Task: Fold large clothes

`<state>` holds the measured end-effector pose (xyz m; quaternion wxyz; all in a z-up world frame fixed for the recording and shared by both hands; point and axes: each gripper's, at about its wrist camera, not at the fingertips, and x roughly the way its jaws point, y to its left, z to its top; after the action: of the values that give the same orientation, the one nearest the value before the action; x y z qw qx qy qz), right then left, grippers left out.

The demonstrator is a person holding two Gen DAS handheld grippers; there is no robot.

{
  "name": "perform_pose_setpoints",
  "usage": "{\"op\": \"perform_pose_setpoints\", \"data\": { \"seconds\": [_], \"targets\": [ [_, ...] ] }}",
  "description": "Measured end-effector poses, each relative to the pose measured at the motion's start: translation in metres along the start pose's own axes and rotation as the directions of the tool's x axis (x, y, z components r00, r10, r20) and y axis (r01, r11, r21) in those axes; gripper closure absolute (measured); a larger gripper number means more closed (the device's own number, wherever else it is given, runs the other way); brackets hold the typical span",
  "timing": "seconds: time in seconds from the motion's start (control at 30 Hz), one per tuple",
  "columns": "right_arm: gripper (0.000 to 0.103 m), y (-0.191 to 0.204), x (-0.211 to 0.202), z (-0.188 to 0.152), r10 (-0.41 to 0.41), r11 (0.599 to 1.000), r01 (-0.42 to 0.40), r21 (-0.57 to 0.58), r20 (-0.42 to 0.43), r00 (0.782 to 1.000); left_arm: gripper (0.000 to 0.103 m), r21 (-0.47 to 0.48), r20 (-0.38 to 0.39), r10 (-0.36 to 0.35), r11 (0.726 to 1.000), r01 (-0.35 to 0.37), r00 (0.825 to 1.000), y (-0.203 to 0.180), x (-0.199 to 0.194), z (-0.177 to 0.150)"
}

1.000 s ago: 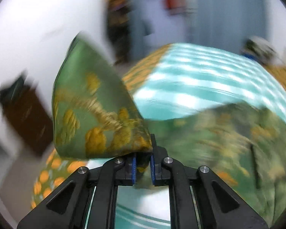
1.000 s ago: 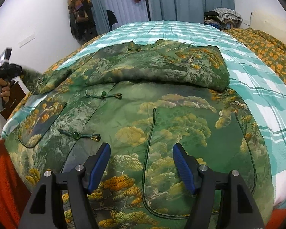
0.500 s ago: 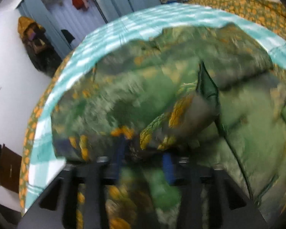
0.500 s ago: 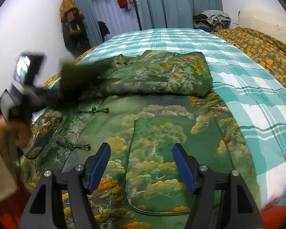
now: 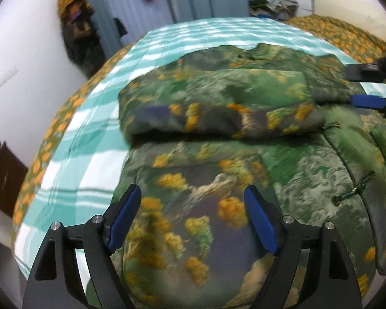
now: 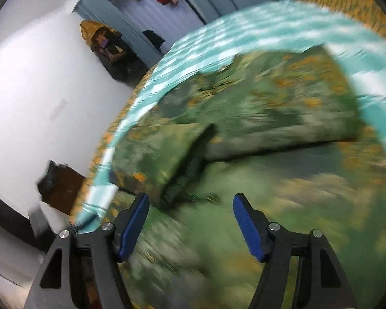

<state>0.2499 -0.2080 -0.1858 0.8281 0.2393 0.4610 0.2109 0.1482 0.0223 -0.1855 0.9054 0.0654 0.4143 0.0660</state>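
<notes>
A large green jacket (image 5: 244, 170) with yellow tree print lies spread on the bed. Both its sleeves (image 5: 218, 108) are folded across the upper body. My left gripper (image 5: 195, 219) is open and empty, a little above the jacket's lower left part. My right gripper (image 6: 190, 226) is open and empty over the jacket (image 6: 270, 128), and that view is blurred by motion. The right gripper also shows at the right edge of the left wrist view (image 5: 373, 87), near the folded sleeve's end.
The bed has a teal and white checked sheet (image 5: 95, 139) and an orange-flowered cover (image 5: 347, 33) at the far right. A white wall (image 5: 20, 59), hanging clothes (image 5: 74, 13) and a dark cabinet (image 6: 61, 182) stand on the left.
My left gripper carried the left sleeve over the jacket's body, let it go and opened. My right gripper swung left and forward over the jacket.
</notes>
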Motion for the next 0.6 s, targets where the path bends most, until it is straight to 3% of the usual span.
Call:
{"op": "perform_pose_setpoints", "data": {
  "seconds": [0.17, 0.27, 0.3, 0.37, 0.5, 0.6],
  "targets": [
    [0.034, 0.000, 0.071, 0.017, -0.020, 0.996, 0.028, 0.081, -0.092, 0.996, 0.020, -0.062, -0.038, -0.023, 0.998, 0.021, 0.999, 0.013, 0.007, -0.012],
    [0.035, 0.000, 0.091, 0.014, -0.039, 0.992, 0.054, 0.112, -0.125, 0.991, 0.020, -0.077, -0.043, -0.038, 0.996, 0.035, 0.998, 0.018, 0.010, -0.014],
    [0.055, 0.003, 0.090, 0.014, -0.041, 0.992, 0.055, 0.111, -0.124, 0.991, 0.020, -0.085, -0.043, -0.044, 0.996, 0.040, 0.998, 0.019, 0.011, -0.014],
    [0.083, 0.014, 0.079, 0.022, -0.043, 0.996, 0.051, 0.073, -0.102, 0.994, 0.020, -0.100, -0.043, -0.058, 0.994, 0.053, 0.997, 0.021, 0.012, -0.014],
    [0.088, 0.037, 0.046, 0.069, -0.095, 0.993, 0.098, -0.070, 0.055, 0.994, 0.020, -0.112, -0.048, -0.076, 0.991, 0.070, 0.996, 0.022, 0.012, -0.011],
    [0.088, 0.022, 0.042, 0.110, -0.155, 0.982, 0.165, -0.093, 0.108, 0.982, 0.020, -0.122, -0.054, -0.094, 0.989, 0.087, 0.994, 0.023, 0.012, -0.008]
  ]
}}
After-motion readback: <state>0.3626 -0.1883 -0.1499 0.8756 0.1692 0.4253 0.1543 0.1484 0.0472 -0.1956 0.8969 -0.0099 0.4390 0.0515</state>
